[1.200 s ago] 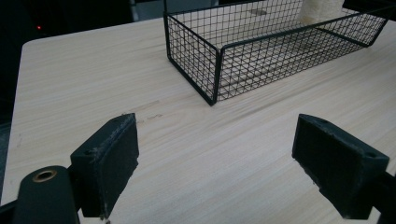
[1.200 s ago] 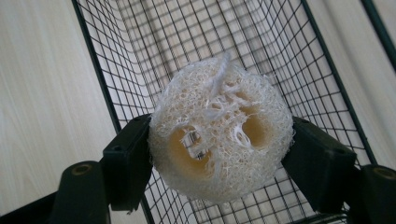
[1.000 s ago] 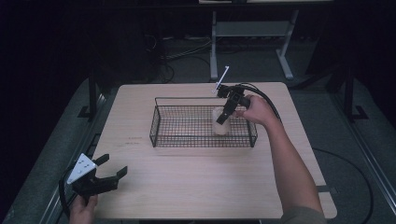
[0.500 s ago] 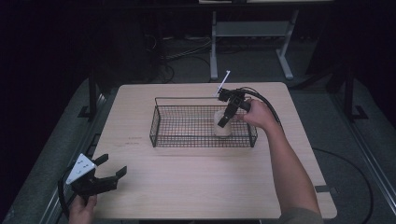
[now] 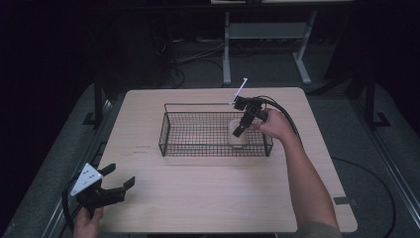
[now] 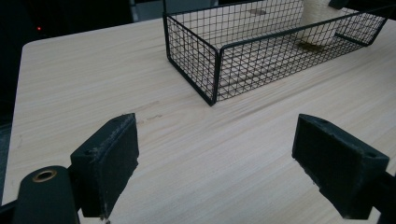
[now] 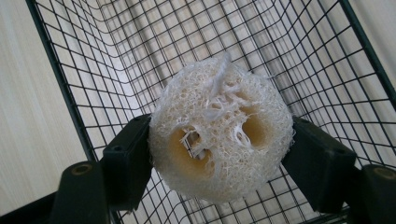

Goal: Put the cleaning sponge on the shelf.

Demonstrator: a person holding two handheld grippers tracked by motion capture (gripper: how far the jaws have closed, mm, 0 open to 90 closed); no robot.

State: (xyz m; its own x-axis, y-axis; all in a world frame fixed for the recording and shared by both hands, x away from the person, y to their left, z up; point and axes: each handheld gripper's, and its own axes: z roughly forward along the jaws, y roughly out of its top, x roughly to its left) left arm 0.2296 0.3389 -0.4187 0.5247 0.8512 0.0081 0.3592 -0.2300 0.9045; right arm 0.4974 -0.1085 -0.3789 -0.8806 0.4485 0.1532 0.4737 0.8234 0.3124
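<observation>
A loofah [image 7: 222, 135] is clamped between the two black jaws of the right gripper [image 5: 241, 127]; in the right gripper view the pads are pressed against both of its sides, with the cut end and its holes turned to the camera. In the high view the loofah [image 5: 237, 138] is seen inside the wire basket [image 5: 198, 148], at its right end, near the front wall. Whether the basket floor is touched by it cannot be told. The right gripper is angled down into the basket from above its right end, held by the right hand [image 5: 274, 124].

The basket is set on the wooden table [image 5: 208, 193], in the far half, its long side across the table.

The left gripper [image 5: 116, 184] is held low at the near left corner of the table by the left hand [image 5: 87, 224], well apart from the basket. Its jaws are spread wide in the left gripper view, nothing between them, bare tabletop seen in the gap.
</observation>
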